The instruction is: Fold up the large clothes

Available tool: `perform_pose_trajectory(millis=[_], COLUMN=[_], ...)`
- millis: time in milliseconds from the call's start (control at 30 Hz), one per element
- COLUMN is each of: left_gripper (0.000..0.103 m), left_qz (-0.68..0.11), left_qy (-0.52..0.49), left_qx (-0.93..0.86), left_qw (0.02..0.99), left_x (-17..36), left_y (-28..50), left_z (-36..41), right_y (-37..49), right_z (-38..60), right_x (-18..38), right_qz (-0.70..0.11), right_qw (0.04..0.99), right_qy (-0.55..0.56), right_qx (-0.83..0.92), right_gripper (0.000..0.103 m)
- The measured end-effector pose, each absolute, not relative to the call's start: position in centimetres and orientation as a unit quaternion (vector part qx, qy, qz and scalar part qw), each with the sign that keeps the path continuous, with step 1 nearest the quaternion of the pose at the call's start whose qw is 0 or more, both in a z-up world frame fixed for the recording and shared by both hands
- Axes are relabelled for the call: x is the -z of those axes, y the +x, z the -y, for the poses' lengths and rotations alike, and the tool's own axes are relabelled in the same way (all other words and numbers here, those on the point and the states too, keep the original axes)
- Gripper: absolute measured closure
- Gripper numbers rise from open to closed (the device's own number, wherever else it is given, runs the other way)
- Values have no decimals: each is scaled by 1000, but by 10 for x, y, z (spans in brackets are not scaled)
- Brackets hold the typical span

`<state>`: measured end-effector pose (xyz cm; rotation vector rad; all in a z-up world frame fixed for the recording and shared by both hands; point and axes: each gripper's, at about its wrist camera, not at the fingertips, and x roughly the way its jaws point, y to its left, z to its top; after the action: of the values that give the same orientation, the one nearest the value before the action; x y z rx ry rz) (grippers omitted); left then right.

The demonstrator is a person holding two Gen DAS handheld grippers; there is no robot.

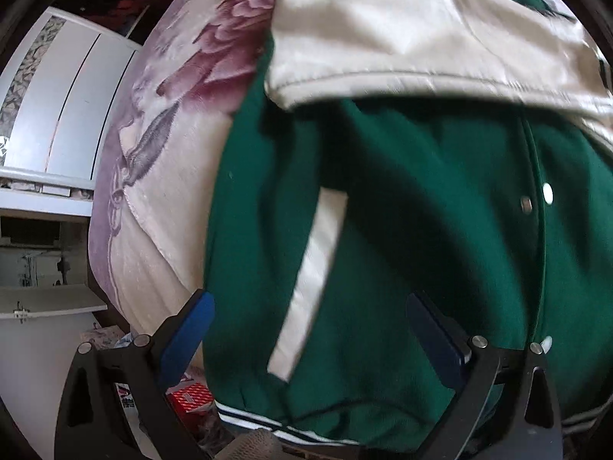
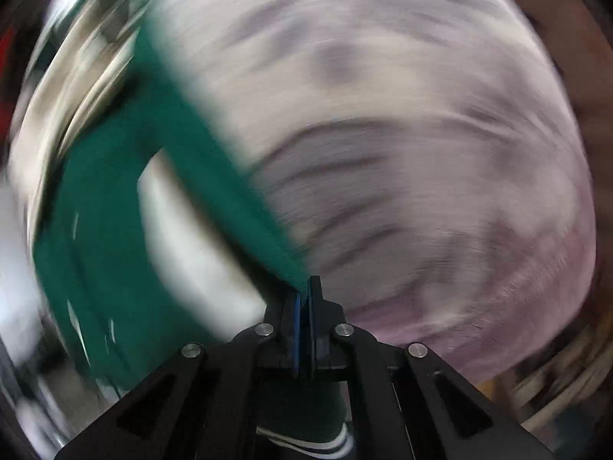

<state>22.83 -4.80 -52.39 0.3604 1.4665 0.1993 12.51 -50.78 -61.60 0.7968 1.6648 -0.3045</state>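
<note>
Across most of the left wrist view lay the jacket (image 1: 402,237), a green one with cream sleeves, spread on a blanket (image 1: 164,176) printed with a purple flower. One cream sleeve (image 1: 402,38) was folded across the top of the frame, over the green body. A cream pocket strip (image 1: 306,287) ran slantwise down the lower middle, two snaps (image 1: 536,197) showed at right of centre, and the striped hem (image 1: 268,423) crossed the bottom edge. The left gripper (image 1: 310,337) hung over the jacket with its blue pads (image 1: 187,333) spread wide, one at lower left over the blanket's edge and the other at lower right over the green cloth; neither pressed on anything. White cabinet doors (image 1: 69,96) stood at the far left, and a red box (image 1: 191,395) sat low beside the left finger. The right wrist view was heavily blurred. There the right gripper (image 2: 304,306), at bottom centre, had its pads pressed together on a green edge of the jacket (image 2: 115,211), which ran up and to the left from the tips, with a cream patch (image 2: 184,237) in its middle. Right of the cloth, the pale purple blanket (image 2: 421,153) filled the rest of the frame. A striped cuff or hem (image 2: 306,444) showed under the gripper's body, though I could not tell which.
</note>
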Motion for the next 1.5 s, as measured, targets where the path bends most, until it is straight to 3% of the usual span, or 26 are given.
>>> perform_pose_trajectory(millis=[133,333,567,600,633,833,933,1000,1033,1100,1133,1167,1233,1267,1333,1500], left_gripper=[0,0,0,0,0,0,0,0,0,0,0,0,0,0,0,0], left_qz=[-664,-637,-614,-618,-622,-641,-646,-644,-642,-642,-643,-645,-646,-646,-647,-657], left_qy=[161,172,204,200,198,181,157,153,150,142,139,133,131,130,127,96], left_qx=[-75,-96,-193,-199,-210,-263,-289,-299,-303,-310,-312,-313,-319,-320,-323,-336], left_qw=[727,746,737,734,728,698,689,687,688,687,686,684,681,681,679,668], left_x=[521,520,541,544,547,555,549,545,541,536,535,534,533,533,534,531], left_y=[213,209,210,210,208,198,193,189,187,182,180,178,175,174,170,152], left_z=[50,52,58,58,60,72,72,75,76,77,76,75,73,72,69,49], right_y=[140,183,294,304,308,295,279,277,277,274,271,268,266,264,259,258], right_z=[504,554,492,476,479,508,576,591,590,581,574,566,549,540,527,559], right_x=[590,533,600,616,617,598,636,626,620,609,608,610,623,628,630,645], right_qz=[-746,-685,-689,-691,-690,-671,-701,-695,-696,-702,-707,-710,-729,-735,-742,-737], right_qw=[582,640,644,644,652,720,642,627,621,604,594,586,565,564,583,595], right_qy=[318,347,331,327,313,174,307,354,361,369,372,376,366,355,311,313], right_qx=[63,31,-21,-32,-34,40,49,-1,-27,-80,-97,-108,-122,-126,-116,-66], right_gripper=[95,86,86,86,98,103,103,103,101,80,48,34,35,50,96,98])
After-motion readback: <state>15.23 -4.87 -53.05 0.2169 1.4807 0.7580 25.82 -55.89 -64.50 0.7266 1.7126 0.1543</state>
